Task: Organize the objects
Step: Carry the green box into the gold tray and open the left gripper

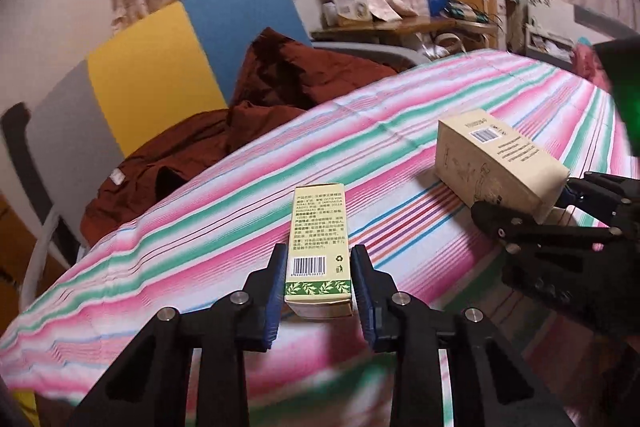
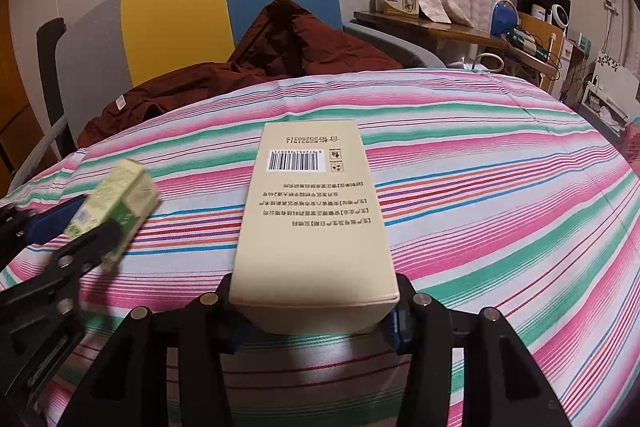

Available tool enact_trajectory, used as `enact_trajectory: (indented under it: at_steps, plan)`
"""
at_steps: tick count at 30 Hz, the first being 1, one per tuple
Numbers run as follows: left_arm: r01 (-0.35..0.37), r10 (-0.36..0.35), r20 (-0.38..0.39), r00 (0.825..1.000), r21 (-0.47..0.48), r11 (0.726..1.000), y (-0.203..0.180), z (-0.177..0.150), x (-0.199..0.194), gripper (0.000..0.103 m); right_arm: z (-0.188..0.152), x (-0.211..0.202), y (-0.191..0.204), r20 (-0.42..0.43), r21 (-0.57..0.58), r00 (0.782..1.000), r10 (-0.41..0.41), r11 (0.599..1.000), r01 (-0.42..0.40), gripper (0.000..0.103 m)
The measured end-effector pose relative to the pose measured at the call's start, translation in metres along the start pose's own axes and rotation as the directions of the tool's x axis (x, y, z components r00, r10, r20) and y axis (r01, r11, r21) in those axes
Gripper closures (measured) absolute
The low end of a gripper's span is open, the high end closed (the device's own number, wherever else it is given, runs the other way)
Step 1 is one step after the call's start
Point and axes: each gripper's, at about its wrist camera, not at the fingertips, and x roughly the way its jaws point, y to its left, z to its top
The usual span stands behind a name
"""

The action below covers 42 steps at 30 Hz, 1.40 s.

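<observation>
A slim cream box with a green leaf band (image 1: pixel 318 243) sits between the blue pads of my left gripper (image 1: pixel 319 254), which is shut on its near end. The right wrist view shows this same small box (image 2: pixel 120 199) blurred and tilted at the left, over the striped cloth (image 2: pixel 500 187). My right gripper (image 2: pixel 314 291) is shut on the near end of a larger beige box (image 2: pixel 312 211) with a barcode on top. In the left wrist view that beige box (image 1: pixel 492 163) and the right gripper (image 1: pixel 528 203) are at the right, apart from the small box.
The striped pink, green and white cloth (image 1: pixel 400 115) covers the whole work surface. Behind it stands a chair with a grey, yellow and blue back (image 1: pixel 160 67) holding a dark red garment (image 1: pixel 280 79). A cluttered wooden desk (image 1: pixel 400 23) is at the back right.
</observation>
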Motion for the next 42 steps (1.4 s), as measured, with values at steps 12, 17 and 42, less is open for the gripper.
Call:
enact_trajectory:
  at_steps: [12,17,42]
  plan:
    - [-0.049,0.054,0.041,0.998,-0.107,0.993,0.013,-0.051,-0.061,0.071,-0.001,-0.029,0.016,0.148,-0.08,0.989,0.0,0.997,0.012,0.052]
    - [-0.039,0.049,0.053,0.997,-0.182,0.983,0.025,-0.069,-0.09,0.071,-0.002,-0.035,0.03,0.184,-0.144,0.983,0.011,0.989,0.016,0.052]
    - [-0.217,0.22,-0.067,0.973,-0.581,0.784,0.191,-0.141,-0.208,0.071,-0.017,-0.043,0.078,0.224,-0.36,0.975,0.006,0.93,0.077,0.052]
